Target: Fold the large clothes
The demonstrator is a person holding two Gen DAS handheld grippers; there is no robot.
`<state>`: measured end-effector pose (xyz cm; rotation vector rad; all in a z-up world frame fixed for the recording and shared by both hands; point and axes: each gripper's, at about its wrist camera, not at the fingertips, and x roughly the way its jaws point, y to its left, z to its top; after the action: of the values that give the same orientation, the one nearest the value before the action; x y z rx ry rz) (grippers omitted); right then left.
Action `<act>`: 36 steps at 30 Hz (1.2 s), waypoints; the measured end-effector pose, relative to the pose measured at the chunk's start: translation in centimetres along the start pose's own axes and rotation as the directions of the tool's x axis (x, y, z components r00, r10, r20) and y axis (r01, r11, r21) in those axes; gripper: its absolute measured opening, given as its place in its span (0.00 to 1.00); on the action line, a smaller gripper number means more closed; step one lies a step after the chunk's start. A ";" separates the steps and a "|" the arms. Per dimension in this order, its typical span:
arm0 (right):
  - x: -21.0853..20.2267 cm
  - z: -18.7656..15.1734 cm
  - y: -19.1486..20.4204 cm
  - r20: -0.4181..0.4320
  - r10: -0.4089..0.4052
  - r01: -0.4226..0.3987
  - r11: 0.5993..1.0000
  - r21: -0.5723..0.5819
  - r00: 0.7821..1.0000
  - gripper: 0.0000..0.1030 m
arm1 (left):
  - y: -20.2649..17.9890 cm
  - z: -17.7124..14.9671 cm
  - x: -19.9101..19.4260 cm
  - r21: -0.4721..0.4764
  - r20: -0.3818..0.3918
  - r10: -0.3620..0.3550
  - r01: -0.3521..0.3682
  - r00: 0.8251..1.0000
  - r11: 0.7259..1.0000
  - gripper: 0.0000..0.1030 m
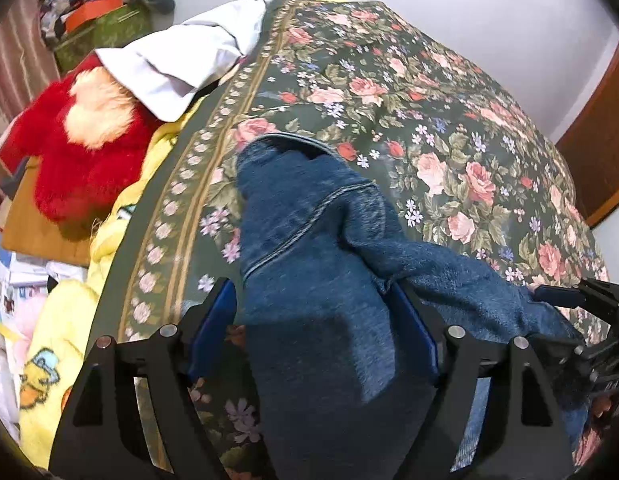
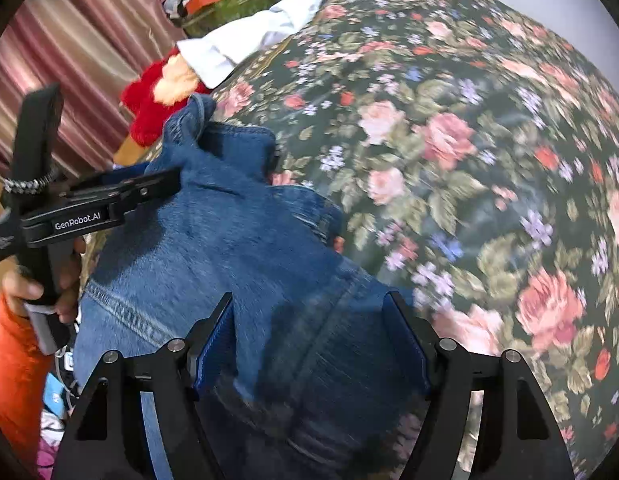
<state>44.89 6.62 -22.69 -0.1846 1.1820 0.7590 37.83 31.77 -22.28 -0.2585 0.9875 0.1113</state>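
Jeans (image 1: 309,260) lay on the floral bedspread (image 1: 429,100), running toward twelve o'clock. Denim filled the spread jaws of the left gripper (image 1: 311,320) and right gripper (image 2: 309,332); a grip couldn't be made out, cloth hiding the blue pads (image 2: 213,344).

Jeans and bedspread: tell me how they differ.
The jeans are plain blue denim; the bedspread is dark green with pink roses. The jeans lie bunched and creased; the bedspread lies spread flat beneath them. Both are large fabric pieces.
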 end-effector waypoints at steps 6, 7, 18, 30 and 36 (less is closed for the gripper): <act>-4.0 -1.8 0.4 0.050 -0.083 0.084 0.996 -0.004 0.995 0.68 | 0.9 -0.6 -4.3 -0.005 0.053 0.110 -0.110 0.993 0.994 0.70; -4.8 -2.1 1.0 0.065 -0.100 0.102 0.995 -0.021 0.993 0.68 | 0.4 -1.1 -5.5 0.034 0.073 0.128 -0.131 0.989 0.991 0.70; -5.2 -7.3 7.8 0.080 -0.129 0.144 0.965 -0.221 0.988 0.68 | -4.4 -9.6 -7.9 0.188 0.009 0.046 -0.046 0.999 0.981 0.70; -9.8 -11.8 7.0 0.104 -0.146 0.164 0.968 -0.191 0.984 0.68 | -3.7 -14.1 -13.1 0.144 0.066 0.153 -0.161 0.986 0.976 0.74; -17.1 -12.3 8.3 0.291 -0.107 0.153 0.978 -0.141 0.951 0.68 | -4.7 -13.9 -19.6 0.094 0.220 0.141 -0.165 0.965 0.982 0.73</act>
<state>27.44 -0.91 -10.39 -0.2775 0.8284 0.7381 16.78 24.01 -12.39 -0.0651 0.7967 0.2204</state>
